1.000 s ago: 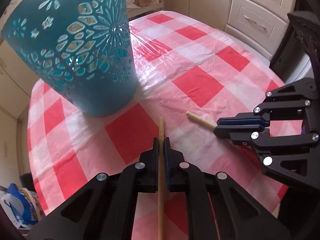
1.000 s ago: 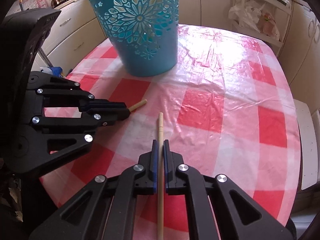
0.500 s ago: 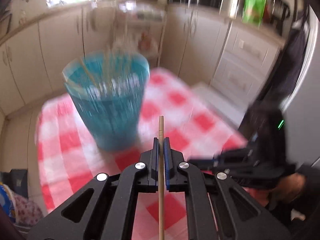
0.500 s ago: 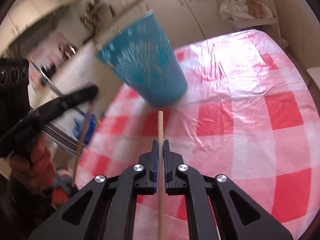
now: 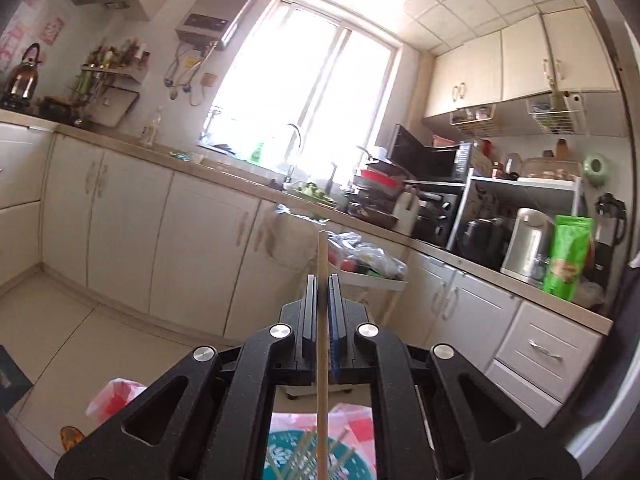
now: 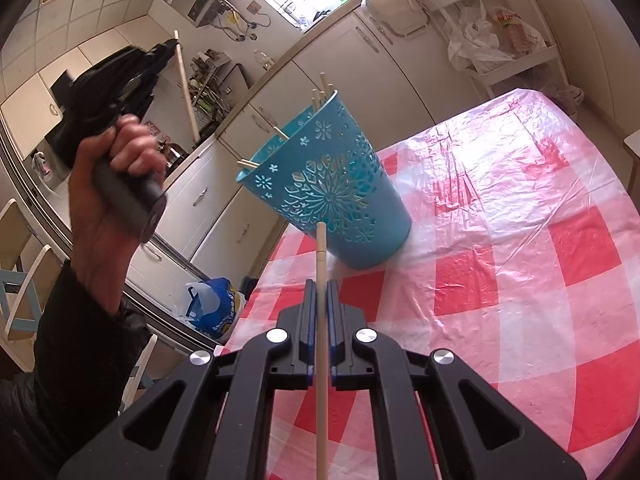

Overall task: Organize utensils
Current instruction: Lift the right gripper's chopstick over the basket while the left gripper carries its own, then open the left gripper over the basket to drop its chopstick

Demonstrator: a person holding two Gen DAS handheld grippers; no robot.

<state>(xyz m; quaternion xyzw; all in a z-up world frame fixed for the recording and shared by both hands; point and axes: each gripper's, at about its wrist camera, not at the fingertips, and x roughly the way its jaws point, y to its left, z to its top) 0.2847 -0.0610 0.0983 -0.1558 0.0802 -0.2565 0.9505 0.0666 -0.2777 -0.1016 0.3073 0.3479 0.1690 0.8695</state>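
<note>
My left gripper (image 5: pixel 321 280) is shut on a wooden chopstick (image 5: pixel 321 320) and is raised high, pointing at the kitchen wall; the teal holder (image 5: pixel 312 460) with several chopsticks shows below it. In the right wrist view the left gripper (image 6: pixel 170 46) is held up left of the holder, its chopstick (image 6: pixel 187 92) hanging down. My right gripper (image 6: pixel 321 284) is shut on another wooden chopstick (image 6: pixel 321 320) above the table, in front of the teal perforated holder (image 6: pixel 332 196), which holds several chopsticks.
The table has a red and white checked cloth (image 6: pixel 520 240) under clear plastic. White cabinets (image 5: pixel 200 248) and a cluttered counter run behind. A blue bag (image 6: pixel 212 308) lies on the floor left of the table.
Both grippers have lifted off the table with their chopsticks. The left one has swung up high above the holder; the right one has risen and pulled back.
</note>
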